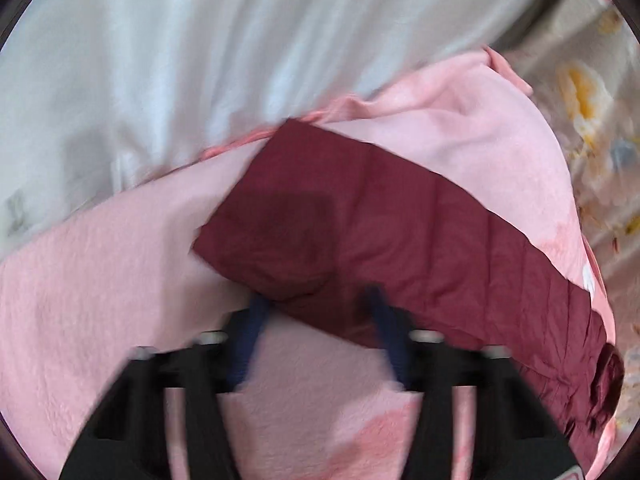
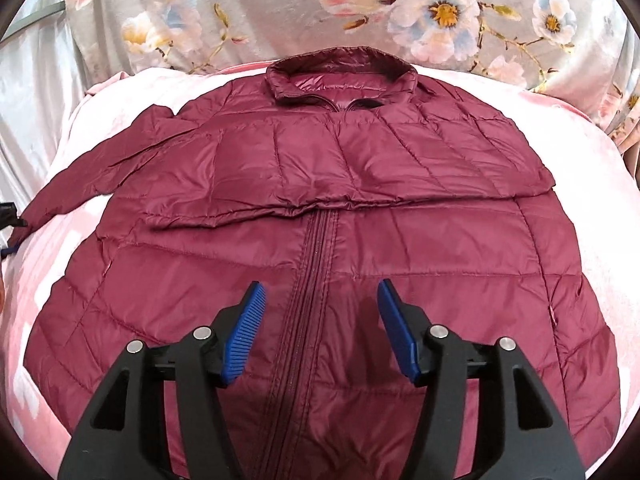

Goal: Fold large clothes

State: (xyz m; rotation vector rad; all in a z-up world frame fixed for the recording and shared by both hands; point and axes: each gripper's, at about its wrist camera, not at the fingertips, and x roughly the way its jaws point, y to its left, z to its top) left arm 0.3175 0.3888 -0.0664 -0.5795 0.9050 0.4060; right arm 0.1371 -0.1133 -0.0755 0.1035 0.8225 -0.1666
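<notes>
Maroon down jacket (image 2: pixel 400 240) spread front-up on a pink blanket (image 1: pixel 100 280), collar toward the floral duvet (image 2: pixel 280 8), zip (image 2: pixel 316 248) closed. Folded sleeve (image 2: pixel 360 168) already laid across the chest; outstretched sleeve (image 1: pixel 360 220) not yet brought in and lying out to the side on the blanket.

Step in hand, by judgement: the taking of this second sleeve at its cuff. Left gripper (image 1: pixel 316 300) at the cuff edge, jaws apart. Much blur here, so probably not pressing the fabric yet. Right gripper (image 2: pixel 320 286) over the lower front, jaws apart on either side of the zip line, holding nothing.

Next move likely: clamp the cuff firmly, lift a little, carry it across the chest onto the first sleeve. Slippery shell, so a deep bite needed.
</notes>
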